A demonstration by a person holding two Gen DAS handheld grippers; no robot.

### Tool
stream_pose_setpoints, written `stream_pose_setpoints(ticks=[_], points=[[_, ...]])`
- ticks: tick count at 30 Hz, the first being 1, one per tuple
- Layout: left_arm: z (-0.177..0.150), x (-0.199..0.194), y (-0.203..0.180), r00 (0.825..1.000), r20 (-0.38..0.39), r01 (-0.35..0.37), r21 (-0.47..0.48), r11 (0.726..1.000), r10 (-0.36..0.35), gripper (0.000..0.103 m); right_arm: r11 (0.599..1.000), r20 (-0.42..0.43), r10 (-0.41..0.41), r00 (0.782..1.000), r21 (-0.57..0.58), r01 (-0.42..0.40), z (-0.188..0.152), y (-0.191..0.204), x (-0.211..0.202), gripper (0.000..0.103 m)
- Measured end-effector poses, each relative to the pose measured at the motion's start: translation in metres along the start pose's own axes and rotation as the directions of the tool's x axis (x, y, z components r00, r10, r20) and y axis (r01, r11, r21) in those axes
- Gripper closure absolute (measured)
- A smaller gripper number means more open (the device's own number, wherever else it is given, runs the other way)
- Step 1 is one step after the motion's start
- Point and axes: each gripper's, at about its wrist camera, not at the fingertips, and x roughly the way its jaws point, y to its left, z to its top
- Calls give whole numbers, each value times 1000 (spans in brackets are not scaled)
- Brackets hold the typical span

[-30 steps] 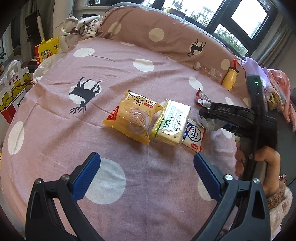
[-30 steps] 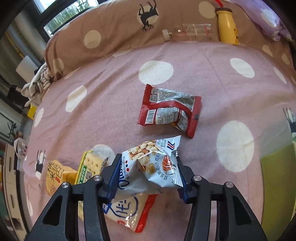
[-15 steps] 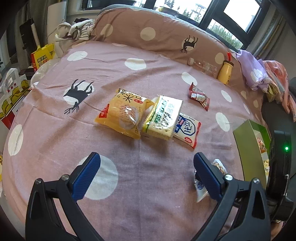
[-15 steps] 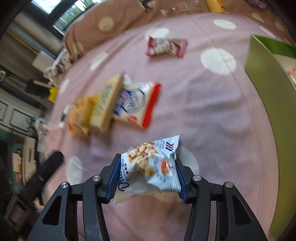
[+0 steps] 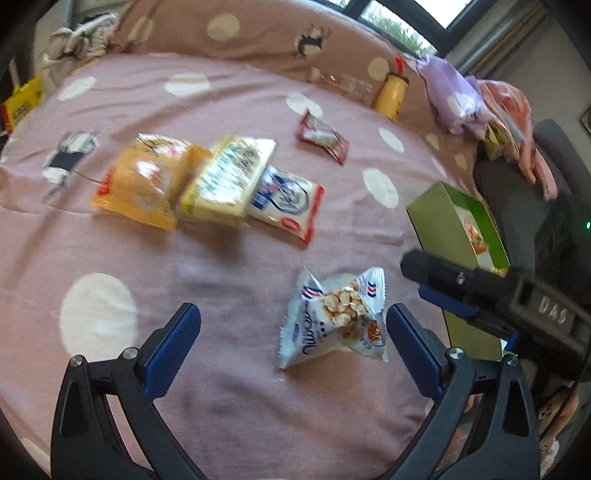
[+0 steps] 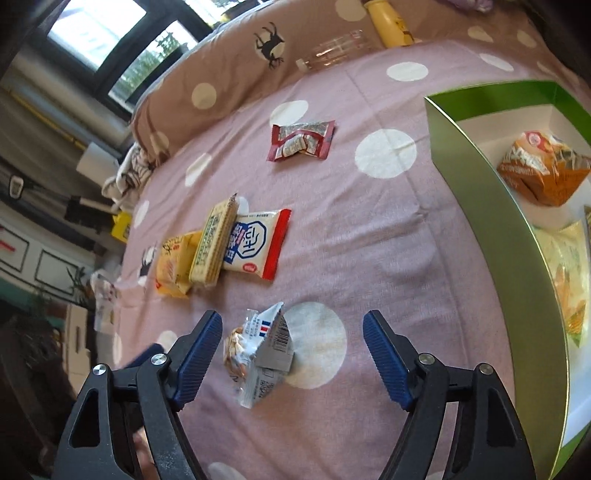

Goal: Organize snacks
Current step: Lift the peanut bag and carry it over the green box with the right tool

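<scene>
A white peanut snack packet (image 5: 332, 317) (image 6: 258, 350) lies on the pink dotted bedcover. It sits between the fingers of my right gripper (image 6: 291, 350), whose jaws are opening and whose pads stand off it. My left gripper (image 5: 291, 332) is open just in front of the same packet, not touching it. Farther off lie a yellow packet (image 5: 140, 181), a green-and-yellow cracker pack (image 5: 225, 181), a white packet with red ends (image 5: 284, 203) and a small red packet (image 5: 325, 136). A green box (image 6: 480, 177) to the right holds an orange packet (image 6: 543, 170) and another packet.
A yellow bottle (image 5: 391, 96) and a clear plastic bottle (image 5: 343, 81) lie against the brown dotted bolster (image 5: 258, 33) at the far edge. Crumpled clothes (image 5: 454, 96) are piled at the far right. The bed's left edge drops to bags and boxes on the floor.
My right gripper carried the white packet away from the red packet toward the green box, then opened and let it drop on the bedcover. My left gripper swung right toward it.
</scene>
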Motion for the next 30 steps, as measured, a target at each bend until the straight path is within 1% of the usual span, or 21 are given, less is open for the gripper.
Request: stream_pose_setpoints(ticks=[3, 5, 7, 8, 9, 10, 11, 12, 13, 14, 15, 16, 17, 18, 19, 20, 23, 25, 30], points=[[-3, 16, -5, 998, -58, 30, -4, 1000, -30, 3, 999, -10, 38, 999, 12, -38, -1, -1, 2, 24], [-5, 22, -8, 996, -81, 44, 2, 999, -44, 3, 998, -25, 59, 998, 1, -59, -3, 3, 6, 24], [-7, 27, -11, 995, -92, 43, 6, 999, -42, 3, 996, -69, 89, 994, -24, -91, -5, 7, 15, 24], [-7, 29, -11, 995, -92, 34, 4, 999, -33, 3, 995, -88, 99, 991, -24, -101, -6, 8, 18, 26], [-8, 29, -11, 996, -84, 19, 0, 1000, -19, 3, 993, -115, 111, 987, -17, -113, -7, 8, 24, 31], [-8, 30, -11, 997, -78, 9, 1, 1000, -9, 3, 992, -136, 120, 983, -12, -123, -8, 9, 30, 33], [-8, 32, -12, 997, -78, 10, 9, 1000, -9, 5, 992, -145, 125, 981, -12, -128, -8, 9, 32, 37], [-8, 35, -12, 996, -86, 16, 7, 1000, -15, 7, 991, -156, 128, 979, -10, -131, -9, 9, 37, 41], [-9, 37, -11, 995, -93, 19, 2, 1000, -18, 10, 992, -167, 126, 978, -3, -128, -9, 9, 41, 43], [-9, 39, -11, 996, -92, 11, 4, 1000, -10, 12, 992, -174, 125, 977, -1, -127, -9, 9, 43, 45], [-10, 39, -13, 997, -81, 4, 19, 1000, -2, 14, 991, -187, 128, 974, -2, -131, -10, 9, 47, 46], [-10, 39, -16, 997, -77, 6, 30, 1000, -4, 27, 990, -197, 134, 971, -4, -138, -10, 9, 49, 46], [-10, 40, -17, 997, -78, 17, 39, 999, -13, 36, 990, -205, 140, 969, -2, -144, -10, 9, 51, 47], [-11, 40, -18, 997, -79, 17, 45, 999, -13, 36, 988, -219, 153, 964, 8, -155, -11, 9, 54, 47], [-12, 41, -20, 997, -74, 12, 56, 998, -8, 39, 988, -224, 151, 963, 12, -152, -11, 8, 56, 47], [-13, 41, -21, 998, -67, 6, 71, 997, -1, 44, 988, -228, 151, 962, 20, -151, -11, 7, 57, 47], [-14, 38, -27, 999, -49, 8, 92, 996, -4, 49, 987, -227, 158, 961, 35, -154, -11, 4, 57, 47], [-14, 36, -30, 999, -34, 14, 102, 995, -10, 50, 988, -210, 153, 966, 19, -152, -11, 6, 51, 47], [-11, 15, -50, 998, 66, 14, 155, 988, -24, 51, 984, -142, 166, 976, -46, -174, -8, 12, 23, 47]])
